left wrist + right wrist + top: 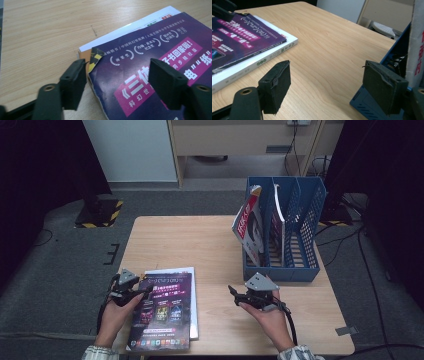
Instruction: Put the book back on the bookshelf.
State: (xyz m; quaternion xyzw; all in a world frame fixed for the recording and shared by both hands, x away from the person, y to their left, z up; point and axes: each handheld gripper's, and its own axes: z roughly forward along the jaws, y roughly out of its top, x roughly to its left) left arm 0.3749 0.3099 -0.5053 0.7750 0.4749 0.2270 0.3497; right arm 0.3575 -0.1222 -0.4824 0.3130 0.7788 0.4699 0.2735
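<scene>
**Two hand-held grippers at a wooden table: purple magazine, white book and blue file rack**

The table has a pale wood-grain top with rounded corners. At its near left corner lies a glossy purple magazine, thin and floppy, with pink panels and white lettering; its cover edge is scuffed and one corner curls up. It rests on a thicker white book with a flat, square-cut spine, which juts out past the magazine toward the far side and the right.

The left gripper, black with a grey three-cornered plate on top, sits at the magazine's left edge. In the left gripper view its blocky, matt black jaws stand apart, one over the bare wood beside the curled corner and one above the cover, with the magazine's edge between them; the pads are not pressing on it.

The right gripper hovers above the bare wood near the table's near right part, just in front of a blue plastic file rack. Its jaws stand wide apart with nothing between them; their rubbery pads look worn and frayed. The rack, with slotted lattice walls and upright dividers, stands at the far right edge and holds magazines that lean to the left.
</scene>
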